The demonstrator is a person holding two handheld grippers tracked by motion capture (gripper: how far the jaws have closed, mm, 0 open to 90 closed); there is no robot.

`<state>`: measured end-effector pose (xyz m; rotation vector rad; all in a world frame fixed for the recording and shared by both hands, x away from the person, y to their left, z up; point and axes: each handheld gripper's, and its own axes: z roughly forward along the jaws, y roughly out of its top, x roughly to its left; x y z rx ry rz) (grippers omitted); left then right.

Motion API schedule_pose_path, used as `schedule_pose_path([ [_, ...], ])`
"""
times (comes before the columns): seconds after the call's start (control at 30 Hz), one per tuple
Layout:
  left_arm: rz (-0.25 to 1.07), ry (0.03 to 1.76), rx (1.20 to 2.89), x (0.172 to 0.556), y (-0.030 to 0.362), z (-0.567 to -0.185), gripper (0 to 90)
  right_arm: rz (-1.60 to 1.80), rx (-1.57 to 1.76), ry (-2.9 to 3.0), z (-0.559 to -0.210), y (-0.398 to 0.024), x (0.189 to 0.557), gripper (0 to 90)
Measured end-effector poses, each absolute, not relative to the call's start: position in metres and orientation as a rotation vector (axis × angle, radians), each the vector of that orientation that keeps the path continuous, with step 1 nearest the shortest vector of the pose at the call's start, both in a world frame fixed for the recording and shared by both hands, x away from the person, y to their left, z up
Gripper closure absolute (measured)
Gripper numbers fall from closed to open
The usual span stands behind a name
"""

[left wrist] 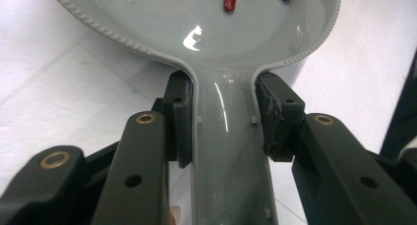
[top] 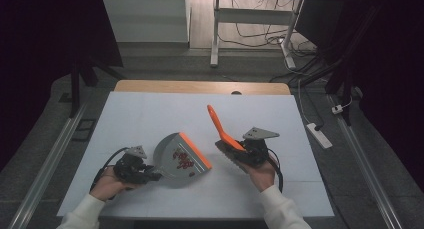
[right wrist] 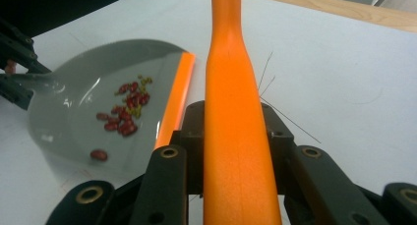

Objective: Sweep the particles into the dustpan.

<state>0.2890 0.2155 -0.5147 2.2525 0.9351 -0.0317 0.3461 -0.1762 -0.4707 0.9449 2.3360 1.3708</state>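
A grey dustpan (top: 176,161) with an orange front lip (top: 196,150) lies on the white table, with several red and a few yellow beans (top: 183,159) in its pan. My left gripper (top: 150,176) is shut on the dustpan's handle (left wrist: 223,151), one pad on each side. The beans (right wrist: 125,112) lie loose toward the pan's middle. To the right of the pan, my right gripper (top: 239,150) is shut on an orange-handled brush (top: 220,126). Its handle (right wrist: 235,136) runs up between the jaws and points away and left. The dark bristle head (top: 229,158) hangs just above the table beside the pan's lip.
The white table top (top: 150,114) has a wooden strip (top: 200,86) along its far edge. Beyond it stand a desk frame (top: 216,34) and trailing cables (top: 260,39) on the floor. A white power strip (top: 320,135) lies off the table's right side.
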Motion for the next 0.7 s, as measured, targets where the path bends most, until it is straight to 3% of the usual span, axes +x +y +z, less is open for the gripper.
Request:
schedule_pose_path([
  [0.7,0.064,1.079,2.086,0.285,0.226,-0.508,61.0,1.322,0.953,2.352,-0.467,-0.193,0.352,69.4],
])
